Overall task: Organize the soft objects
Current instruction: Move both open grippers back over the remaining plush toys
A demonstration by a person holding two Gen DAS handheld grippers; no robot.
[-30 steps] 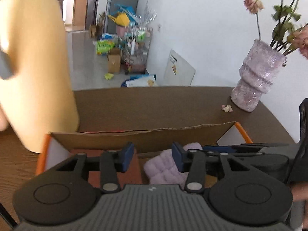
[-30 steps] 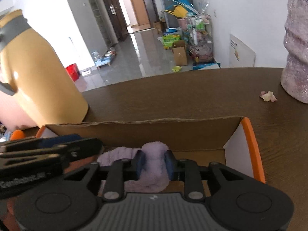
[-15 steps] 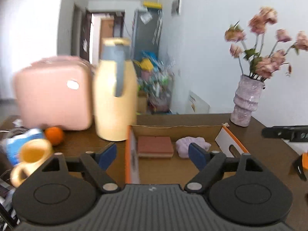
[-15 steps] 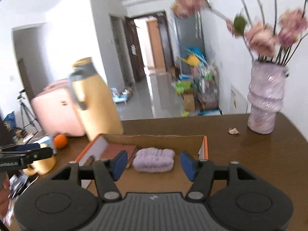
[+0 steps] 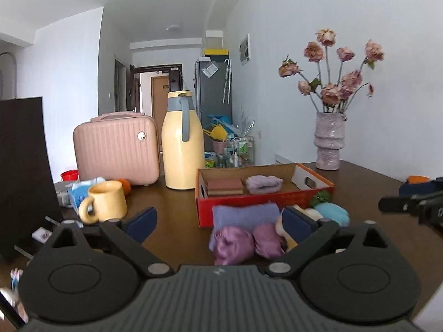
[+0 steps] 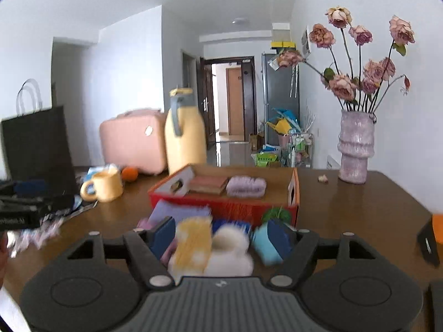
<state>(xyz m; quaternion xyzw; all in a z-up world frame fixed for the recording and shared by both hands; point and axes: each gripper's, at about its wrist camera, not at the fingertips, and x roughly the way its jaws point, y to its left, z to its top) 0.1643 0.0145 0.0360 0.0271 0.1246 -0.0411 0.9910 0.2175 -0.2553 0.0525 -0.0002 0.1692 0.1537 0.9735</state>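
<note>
My left claw (image 5: 218,222) had pulled well back from the box (image 5: 265,203) since a second earlier, when it hung over the lilac towel (image 5: 264,184) inside. Its jaws had just been opening and stood spread wide, nothing between the pads. Left to right I saw a black bag (image 5: 23,171), a yellow mug (image 5: 106,200), a pink case (image 5: 116,145) and a yellow jug (image 5: 182,144) on the bench (image 5: 171,221). The towel lay in the box just beside a brown pad (image 5: 224,186). A loose heap sat before the box: a folded purple cloth (image 5: 245,214), two pink balls (image 5: 234,244) and a blue pouch (image 5: 332,213). My right claw (image 6: 220,233) had likewise backed off and let the towel go; its jaws had just been opening, empty, above a yellow and white plush (image 6: 210,244). A vase (image 6: 355,146) stood far right. I could read no writing.
</note>
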